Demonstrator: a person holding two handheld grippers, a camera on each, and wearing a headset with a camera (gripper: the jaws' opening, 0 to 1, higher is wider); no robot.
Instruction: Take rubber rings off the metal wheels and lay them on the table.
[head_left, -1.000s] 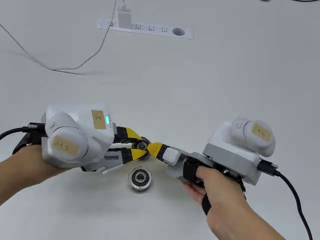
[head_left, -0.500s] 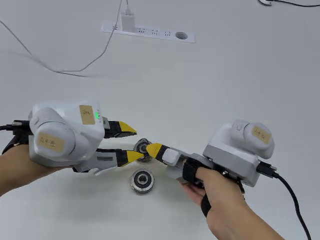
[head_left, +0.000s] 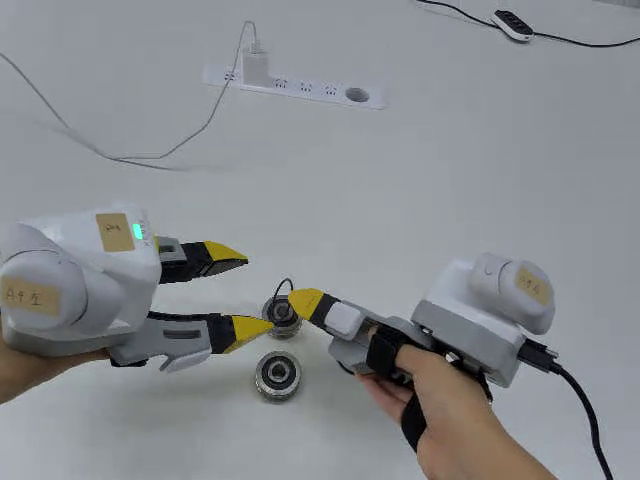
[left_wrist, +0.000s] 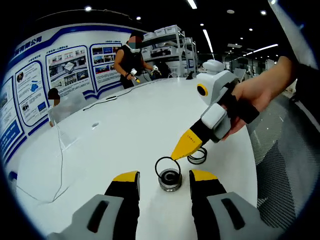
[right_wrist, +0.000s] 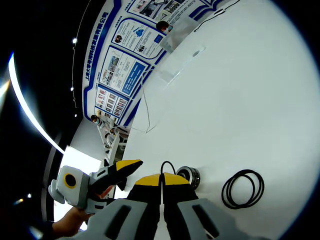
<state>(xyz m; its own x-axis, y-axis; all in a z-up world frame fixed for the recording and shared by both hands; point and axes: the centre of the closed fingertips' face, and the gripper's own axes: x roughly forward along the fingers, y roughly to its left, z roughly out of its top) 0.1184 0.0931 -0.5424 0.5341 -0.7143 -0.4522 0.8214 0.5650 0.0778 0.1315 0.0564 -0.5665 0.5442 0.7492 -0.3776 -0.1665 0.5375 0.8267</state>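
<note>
A small metal wheel (head_left: 282, 313) rests on the white table (head_left: 420, 180). A thin black rubber ring (head_left: 283, 290) loops up off the wheel, with my right gripper (head_left: 298, 300) shut on it. In the right gripper view the ring (right_wrist: 167, 167) rises from the closed yellow tips (right_wrist: 161, 177) beside the wheel (right_wrist: 187, 175). My left gripper (head_left: 247, 293) stands open just left of the wheel, touching nothing. In the left gripper view the wheel (left_wrist: 170, 179) lies between the spread jaws (left_wrist: 164, 175). A second wheel (head_left: 277, 373) lies nearer me. Loose rubber rings (right_wrist: 243, 188) lie flat on the table.
A white power strip (head_left: 295, 82) with a plugged charger lies at the back, and its cable (head_left: 150, 150) trails left. A black device (head_left: 512, 24) with a cord sits at the far right. People (left_wrist: 131, 55) stand far beyond the table.
My left gripper has opened and drawn back to the left, away from the wheel. The right gripper stays at the wheel, and the ring now loops up from it.
</note>
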